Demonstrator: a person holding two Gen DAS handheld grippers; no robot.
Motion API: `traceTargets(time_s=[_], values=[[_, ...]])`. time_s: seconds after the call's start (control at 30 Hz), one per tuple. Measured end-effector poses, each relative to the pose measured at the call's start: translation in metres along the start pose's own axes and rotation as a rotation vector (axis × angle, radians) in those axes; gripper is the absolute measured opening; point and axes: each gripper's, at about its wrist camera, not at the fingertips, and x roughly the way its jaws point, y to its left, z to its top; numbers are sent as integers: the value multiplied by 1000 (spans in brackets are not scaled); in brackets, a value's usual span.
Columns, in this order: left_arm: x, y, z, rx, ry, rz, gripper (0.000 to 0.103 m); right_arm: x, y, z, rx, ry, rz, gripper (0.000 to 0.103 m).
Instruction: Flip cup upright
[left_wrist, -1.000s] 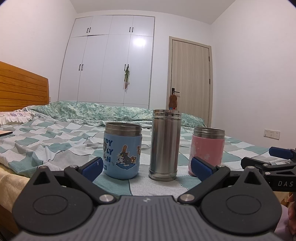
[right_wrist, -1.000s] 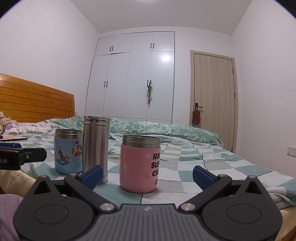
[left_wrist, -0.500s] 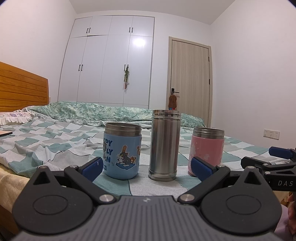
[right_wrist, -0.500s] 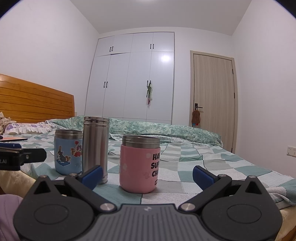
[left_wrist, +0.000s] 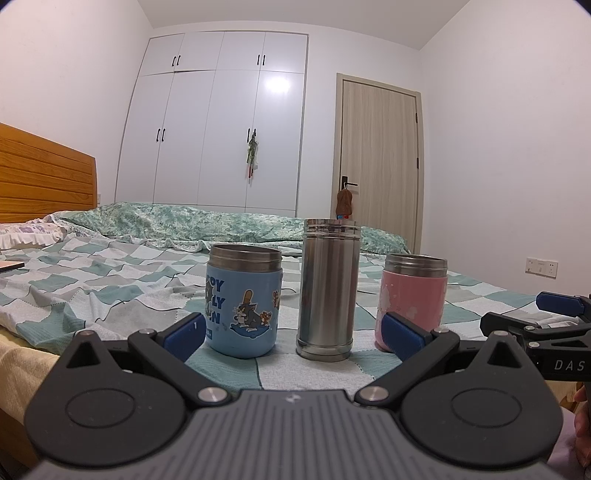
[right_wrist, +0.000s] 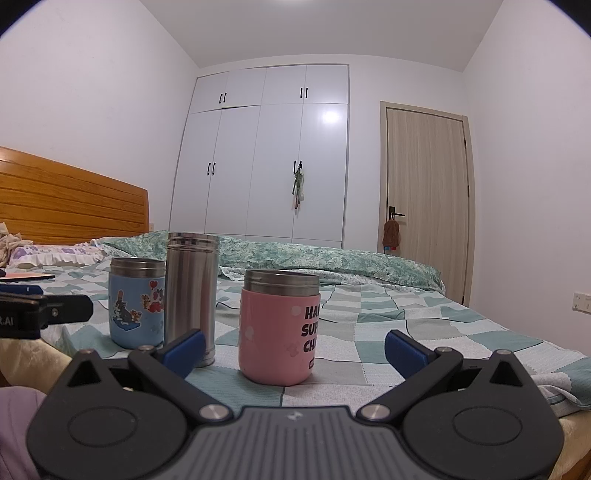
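Three cups stand upright in a row on the bed: a blue cartoon cup (left_wrist: 243, 306), a tall steel cup (left_wrist: 328, 291) and a pink cup (left_wrist: 413, 295). They also show in the right wrist view: the blue cup (right_wrist: 136, 302), the steel cup (right_wrist: 190, 291), the pink cup (right_wrist: 280, 328). My left gripper (left_wrist: 293, 334) is open and empty, a short way in front of the blue and steel cups. My right gripper (right_wrist: 293, 349) is open and empty, just in front of the pink cup.
The bed has a green and white checked cover (left_wrist: 110, 280) and a wooden headboard (right_wrist: 66, 203) at the left. A white wardrobe (left_wrist: 221, 122) and a wooden door (left_wrist: 376, 162) stand behind. The right gripper (left_wrist: 546, 325) shows at the left view's right edge.
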Motion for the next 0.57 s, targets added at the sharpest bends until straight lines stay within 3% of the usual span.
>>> traceTargets(time_s=[0.57], values=[[1, 0, 0, 1, 2, 0, 103, 0, 0, 0, -1, -1, 0, 103]])
